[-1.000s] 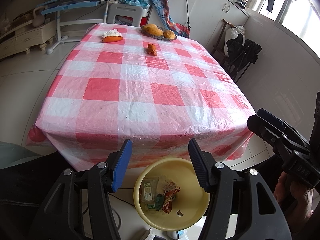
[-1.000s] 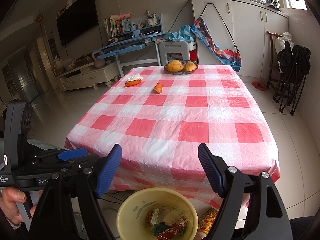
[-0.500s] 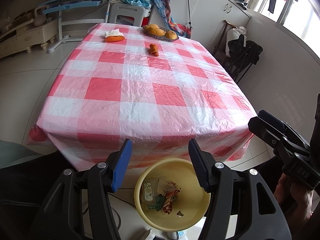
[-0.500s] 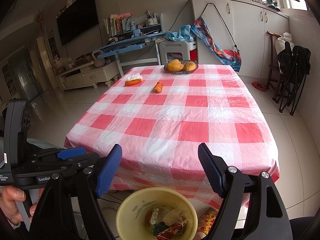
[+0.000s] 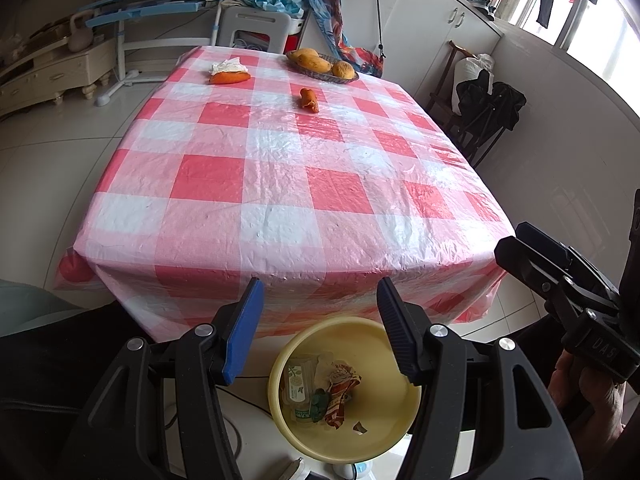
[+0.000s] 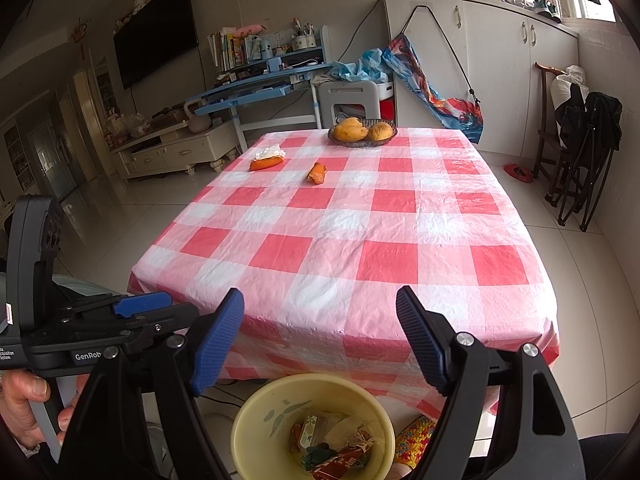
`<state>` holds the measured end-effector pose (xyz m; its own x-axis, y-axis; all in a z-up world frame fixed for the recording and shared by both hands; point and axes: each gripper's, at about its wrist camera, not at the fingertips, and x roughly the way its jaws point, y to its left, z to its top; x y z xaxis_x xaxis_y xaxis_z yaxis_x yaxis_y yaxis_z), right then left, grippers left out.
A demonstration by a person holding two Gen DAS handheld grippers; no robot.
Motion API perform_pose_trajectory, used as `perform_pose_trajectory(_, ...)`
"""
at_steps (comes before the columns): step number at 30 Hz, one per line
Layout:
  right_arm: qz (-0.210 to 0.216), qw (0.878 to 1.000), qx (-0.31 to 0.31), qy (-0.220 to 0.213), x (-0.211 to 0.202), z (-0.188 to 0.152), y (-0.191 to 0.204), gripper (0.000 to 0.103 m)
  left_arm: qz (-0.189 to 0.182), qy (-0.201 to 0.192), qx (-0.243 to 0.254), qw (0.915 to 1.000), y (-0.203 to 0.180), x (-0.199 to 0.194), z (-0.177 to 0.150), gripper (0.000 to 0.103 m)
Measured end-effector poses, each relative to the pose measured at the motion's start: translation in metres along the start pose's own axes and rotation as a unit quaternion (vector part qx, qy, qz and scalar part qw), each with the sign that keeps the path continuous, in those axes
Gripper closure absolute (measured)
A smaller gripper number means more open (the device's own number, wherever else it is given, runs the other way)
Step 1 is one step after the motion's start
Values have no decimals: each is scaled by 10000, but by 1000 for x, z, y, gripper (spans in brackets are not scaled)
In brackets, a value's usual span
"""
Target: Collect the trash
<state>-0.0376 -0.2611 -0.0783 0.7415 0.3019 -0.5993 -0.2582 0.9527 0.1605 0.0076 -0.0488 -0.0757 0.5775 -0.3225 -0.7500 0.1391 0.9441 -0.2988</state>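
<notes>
A yellow bin (image 5: 402, 428) with several wrappers in it stands on the floor in front of the table; it also shows in the right wrist view (image 6: 256, 420). My left gripper (image 5: 318, 304) is open and empty above it. My right gripper (image 6: 320, 312) is open and empty, also above the bin. On the far part of the red-and-white checked tablecloth (image 5: 280, 184) lie a small orange piece (image 5: 309, 100) and an orange piece with a white tissue on it (image 5: 229, 72). They also show in the right wrist view: the small piece (image 6: 317, 172) and the tissue piece (image 6: 267, 159).
A basket of mangoes (image 5: 322, 65) stands at the table's far edge, also in the right wrist view (image 6: 362, 132). A white stool (image 6: 349, 98) and a blue desk (image 6: 256, 90) stand behind the table. A folded black chair (image 6: 588, 148) stands at the right wall.
Both grippers have stayed nearly still; the left view has shifted very slightly. Nothing was taken or let go.
</notes>
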Motion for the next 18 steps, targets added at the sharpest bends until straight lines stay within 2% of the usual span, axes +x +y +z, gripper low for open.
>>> perform_pose_trajectory(18,-4,10000,-14,6,1,-1,0,28,0,-12,-21,10000,2,0,1,47)
